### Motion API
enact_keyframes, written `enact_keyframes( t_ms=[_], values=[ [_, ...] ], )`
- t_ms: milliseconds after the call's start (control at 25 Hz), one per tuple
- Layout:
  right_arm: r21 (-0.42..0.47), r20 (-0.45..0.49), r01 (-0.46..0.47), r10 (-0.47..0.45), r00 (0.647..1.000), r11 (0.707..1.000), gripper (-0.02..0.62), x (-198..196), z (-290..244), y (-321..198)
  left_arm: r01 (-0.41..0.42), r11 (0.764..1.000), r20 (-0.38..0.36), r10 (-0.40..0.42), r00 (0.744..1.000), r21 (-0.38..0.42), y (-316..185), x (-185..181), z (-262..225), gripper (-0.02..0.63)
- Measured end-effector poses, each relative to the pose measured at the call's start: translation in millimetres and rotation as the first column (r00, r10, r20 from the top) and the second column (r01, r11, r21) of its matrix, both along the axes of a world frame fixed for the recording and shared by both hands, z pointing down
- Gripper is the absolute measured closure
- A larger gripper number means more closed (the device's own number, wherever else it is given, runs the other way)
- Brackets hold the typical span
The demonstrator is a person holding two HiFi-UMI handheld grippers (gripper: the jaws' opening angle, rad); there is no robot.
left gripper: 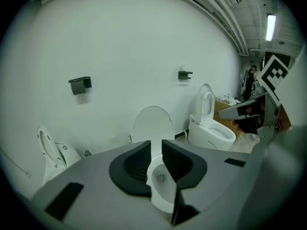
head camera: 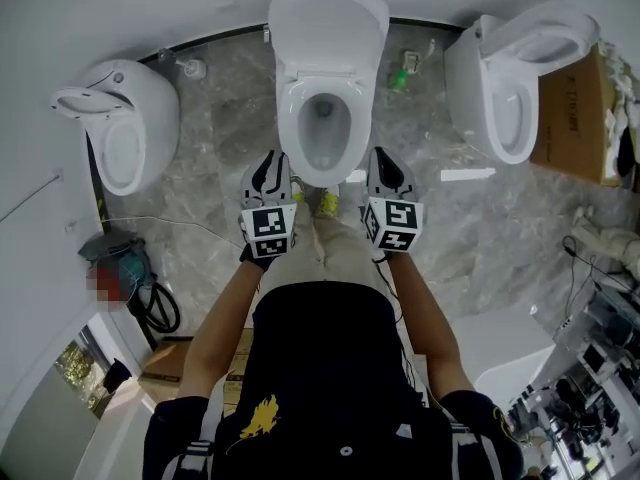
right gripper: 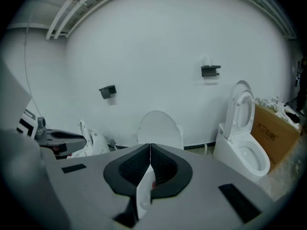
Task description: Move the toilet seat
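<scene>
A white toilet (head camera: pixel 325 118) stands straight ahead of me against the wall, its lid (head camera: pixel 328 23) raised upright and its bowl (left gripper: pixel 162 188) uncovered. I cannot tell whether the seat ring lies on the rim or leans back with the lid. My left gripper (head camera: pixel 270 166) hovers at the bowl's front left; in the left gripper view its jaws (left gripper: pixel 156 147) stand a little apart with nothing between them. Beside the bowl's front right, my right gripper (head camera: pixel 386 163) is shut and empty, its pads meeting (right gripper: pixel 150 150). Neither gripper touches the toilet.
A second toilet (head camera: pixel 120 128) stands at the left and a third (head camera: pixel 515 83) at the right, both with lids up. A cardboard box (head camera: pixel 578 118) sits beyond the right one. A blue tool with cables (head camera: pixel 122 268) lies on the floor at the left. Two black holders (left gripper: pixel 80 84) hang on the wall.
</scene>
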State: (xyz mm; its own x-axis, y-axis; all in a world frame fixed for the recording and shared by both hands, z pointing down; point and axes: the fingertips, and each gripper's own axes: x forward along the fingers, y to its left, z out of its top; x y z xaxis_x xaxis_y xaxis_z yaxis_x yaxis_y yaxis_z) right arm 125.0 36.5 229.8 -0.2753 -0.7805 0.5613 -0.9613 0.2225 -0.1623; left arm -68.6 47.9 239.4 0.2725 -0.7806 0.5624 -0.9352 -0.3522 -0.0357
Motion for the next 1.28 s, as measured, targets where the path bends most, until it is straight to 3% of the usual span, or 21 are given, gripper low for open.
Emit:
enact_keyframes(
  t_ms=[240,440,520,640,800,960,1280],
  values=[
    [-0.09,0.011,-0.059,0.06,0.998,0.994,0.568,10.6,49.9,5.0,-0.096,0.99,0.02,0.099,0.995,-0.108,19.2,22.7,57.5,0.486],
    [-0.147,-0.011,-0.074,0.073,0.997,0.986,0.566,14.8,103.3,12.0,-0.102,0.971,-0.03,0.098,0.995,-0.214,36.8,29.8,116.9,0.435],
    [-0.169,-0.013,-0.091,0.09,0.996,0.981,0.552,13.7,127.9,14.4,-0.099,0.953,-0.061,0.085,0.994,-0.288,43.7,27.1,150.3,0.425],
    [-0.214,0.006,-0.127,0.131,0.991,0.969,0.413,12.3,169.9,17.4,-0.066,0.918,-0.099,0.03,0.995,-0.391,53.3,18.4,207.1,0.386],
    [-0.28,0.005,-0.149,0.156,0.988,0.948,0.319,13.9,232.9,28.6,-0.005,0.873,-0.135,-0.069,0.988,-0.488,61.2,5.8,272.1,0.343],
    [-0.351,0.026,-0.125,0.143,0.989,0.928,0.247,11.5,295.2,42.0,0.014,0.819,-0.259,-0.197,0.946,-0.574,72.8,1.2,322.7,0.286],
    [-0.466,0.064,-0.185,0.241,0.968,0.865,0.221,12.0,396.4,66.8,0.033,0.745,-0.236,-0.253,0.938,-0.666,89.1,-11.8,411.1,0.273]
  ],
)
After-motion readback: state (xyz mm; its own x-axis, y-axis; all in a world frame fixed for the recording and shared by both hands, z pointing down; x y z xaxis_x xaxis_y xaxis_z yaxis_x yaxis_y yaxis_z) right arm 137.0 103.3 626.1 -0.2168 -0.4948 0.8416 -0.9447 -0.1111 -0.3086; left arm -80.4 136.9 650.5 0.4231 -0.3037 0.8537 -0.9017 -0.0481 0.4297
